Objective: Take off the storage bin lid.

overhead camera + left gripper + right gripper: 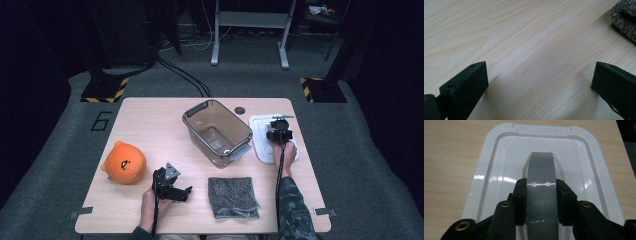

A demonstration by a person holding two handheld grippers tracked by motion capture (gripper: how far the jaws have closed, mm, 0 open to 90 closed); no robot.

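Observation:
A white bin lid (pixel 258 136) lies flat on the table's right side, beside a clear bin (pixel 199 134) with grey latches. My right gripper (pixel 279 132) is down on the lid. In the right gripper view the lid (pixel 499 170) has a grey strap handle (pixel 541 167), and my right gripper (pixel 541 185) has its pads against both edges of that handle, shut on it. My left gripper (pixel 186 194) rests near the front edge, held in a hand. Its jaws stand wide apart over bare wood (pixel 540 72), nothing between them.
An orange plush toy (pixel 124 162) sits at the left of the table (pixel 150 115). A folded grey speckled cloth (pixel 232 196) lies at the front centre, just right of the left gripper; its corner (pixel 625 20) shows ahead of that gripper. A small dark disc (pixel 240 110) lies behind the bin.

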